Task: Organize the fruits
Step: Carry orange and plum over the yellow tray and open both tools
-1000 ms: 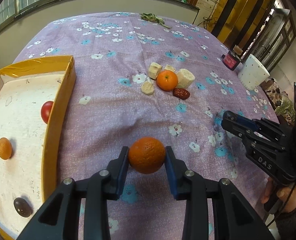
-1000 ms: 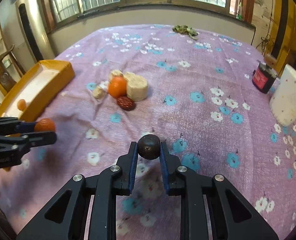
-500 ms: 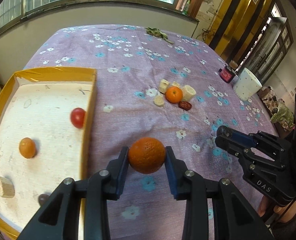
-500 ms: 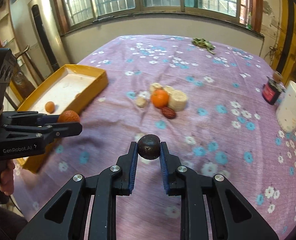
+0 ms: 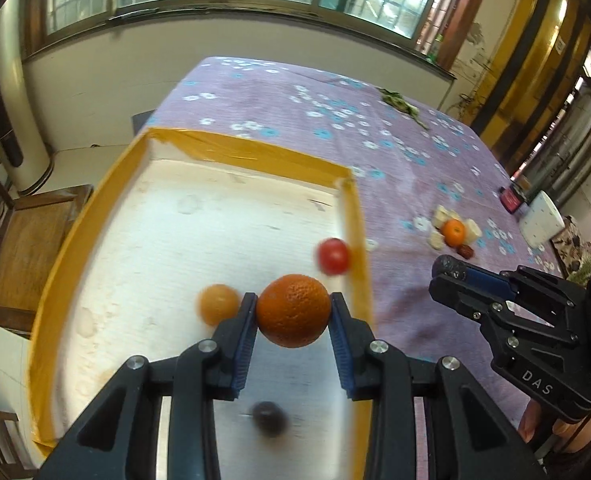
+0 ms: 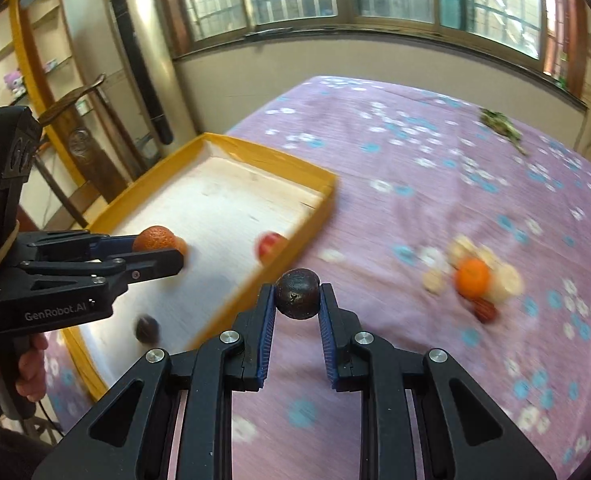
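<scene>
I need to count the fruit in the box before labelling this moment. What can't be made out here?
- Left wrist view: the dark fruit in the yellow box is motion-blurred; kind unclear.
- Box's near end: hidden behind the left gripper.
- Right wrist view: pale pieces around the loose orange are smeared; count unclear.

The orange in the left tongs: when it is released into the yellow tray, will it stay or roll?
The orange is round, so it will probably roll on the flat tray floor. Its dimpled skin likely grips the left tongs well. The raised rim should stop it.
</scene>
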### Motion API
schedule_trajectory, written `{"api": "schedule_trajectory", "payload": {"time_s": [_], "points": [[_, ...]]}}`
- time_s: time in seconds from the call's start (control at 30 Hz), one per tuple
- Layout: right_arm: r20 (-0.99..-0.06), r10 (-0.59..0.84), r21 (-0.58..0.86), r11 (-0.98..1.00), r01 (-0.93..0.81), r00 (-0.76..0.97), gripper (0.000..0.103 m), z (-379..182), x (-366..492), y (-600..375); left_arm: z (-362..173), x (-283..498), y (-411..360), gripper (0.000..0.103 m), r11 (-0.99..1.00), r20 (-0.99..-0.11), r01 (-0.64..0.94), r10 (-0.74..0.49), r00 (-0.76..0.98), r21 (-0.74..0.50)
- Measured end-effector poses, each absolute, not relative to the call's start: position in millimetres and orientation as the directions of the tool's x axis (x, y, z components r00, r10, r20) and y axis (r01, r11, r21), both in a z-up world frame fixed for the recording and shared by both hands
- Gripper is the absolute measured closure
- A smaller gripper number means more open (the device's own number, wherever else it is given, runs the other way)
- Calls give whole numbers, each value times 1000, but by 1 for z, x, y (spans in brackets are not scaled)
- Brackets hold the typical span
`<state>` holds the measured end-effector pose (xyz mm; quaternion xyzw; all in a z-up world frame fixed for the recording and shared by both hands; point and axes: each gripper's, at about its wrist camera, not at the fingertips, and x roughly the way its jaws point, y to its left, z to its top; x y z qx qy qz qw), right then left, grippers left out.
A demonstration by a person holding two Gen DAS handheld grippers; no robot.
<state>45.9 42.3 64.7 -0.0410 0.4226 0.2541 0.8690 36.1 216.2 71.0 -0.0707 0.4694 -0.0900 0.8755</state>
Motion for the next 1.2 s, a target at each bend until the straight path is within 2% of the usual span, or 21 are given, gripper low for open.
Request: {"api": "schedule_trajectory", "payload": {"time_s": [0.47,1.07,1.2], "points": [[-815,430,169,818,-549,390,83,27,95,136,41,78,291,65,983,-852,-51,-128,508,-178],[-856,381,143,824,-548,349,81,7,106,147,25,84,299,65,984,-871,-68,-114,478,-166],[-855,371,125,825,-551,362,78,11,101,145,26,80,299,61,984,-873,-75,-108,475,-162]]}}
